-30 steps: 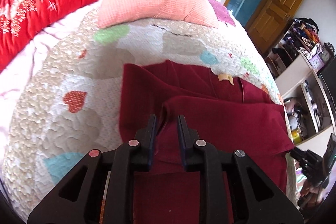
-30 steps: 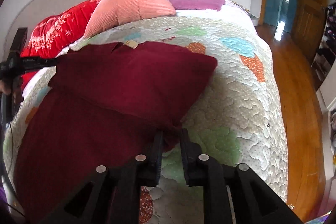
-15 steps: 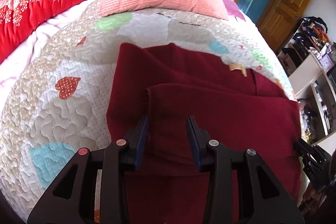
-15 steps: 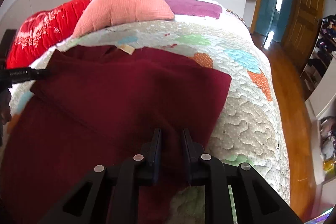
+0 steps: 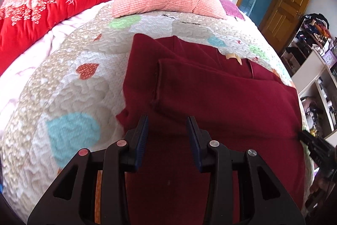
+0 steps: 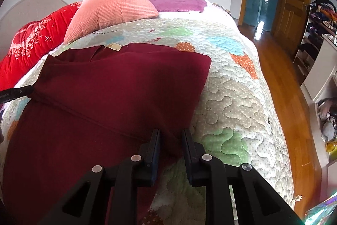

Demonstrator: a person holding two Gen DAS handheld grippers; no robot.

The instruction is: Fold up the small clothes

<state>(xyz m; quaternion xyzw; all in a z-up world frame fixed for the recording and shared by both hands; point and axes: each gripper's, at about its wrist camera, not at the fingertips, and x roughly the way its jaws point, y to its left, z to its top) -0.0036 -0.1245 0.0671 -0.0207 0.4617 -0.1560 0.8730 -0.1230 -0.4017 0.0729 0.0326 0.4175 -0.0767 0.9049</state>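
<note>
Left wrist view showed the left gripper (image 5: 167,122) jaws spread above the maroon garment (image 5: 221,102); the right gripper (image 6: 170,136) jaws pinched its fold on the bed (image 6: 236,88).

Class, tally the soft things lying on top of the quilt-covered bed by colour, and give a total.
Dark red garment: 1
Pink cushion: 1
Bright red duvet: 1
Purple cloth: 1
Total: 4
</note>
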